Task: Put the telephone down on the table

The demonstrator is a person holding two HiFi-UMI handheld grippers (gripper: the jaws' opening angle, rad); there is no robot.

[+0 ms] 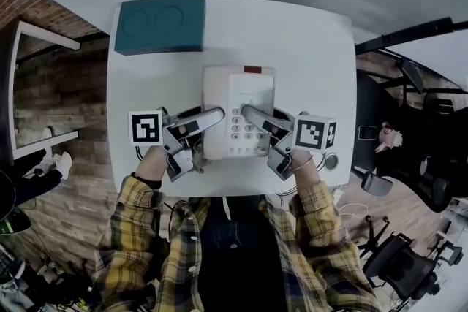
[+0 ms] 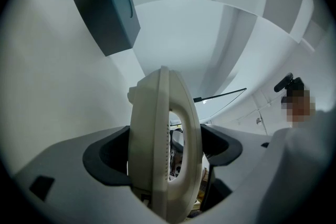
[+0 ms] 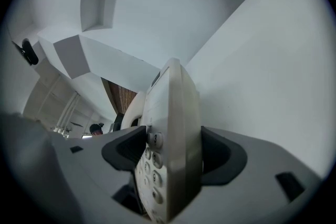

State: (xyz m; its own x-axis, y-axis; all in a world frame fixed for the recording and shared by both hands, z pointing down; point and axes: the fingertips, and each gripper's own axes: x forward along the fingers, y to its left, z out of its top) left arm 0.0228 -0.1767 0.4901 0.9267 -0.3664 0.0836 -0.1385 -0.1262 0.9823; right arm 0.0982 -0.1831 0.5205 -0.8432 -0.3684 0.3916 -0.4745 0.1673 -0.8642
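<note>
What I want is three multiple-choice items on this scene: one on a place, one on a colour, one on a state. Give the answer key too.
1. Where on the table does the teal box sit?
A. far-left corner
B. near-right corner
C. centre

2. What colour is the small strip at the far edge of the telephone?
A. green
B. yellow
C. red

3. What is the state of the right gripper?
A. open and empty
B. shut on the telephone
C. shut on the teal box

Key:
1 A: the head view shows the box at the corner away from the person, on their left.
2 C: the strip shows red against the white casing.
3 B: the right gripper view shows both jaws pressed against the keypad side of the telephone.
</note>
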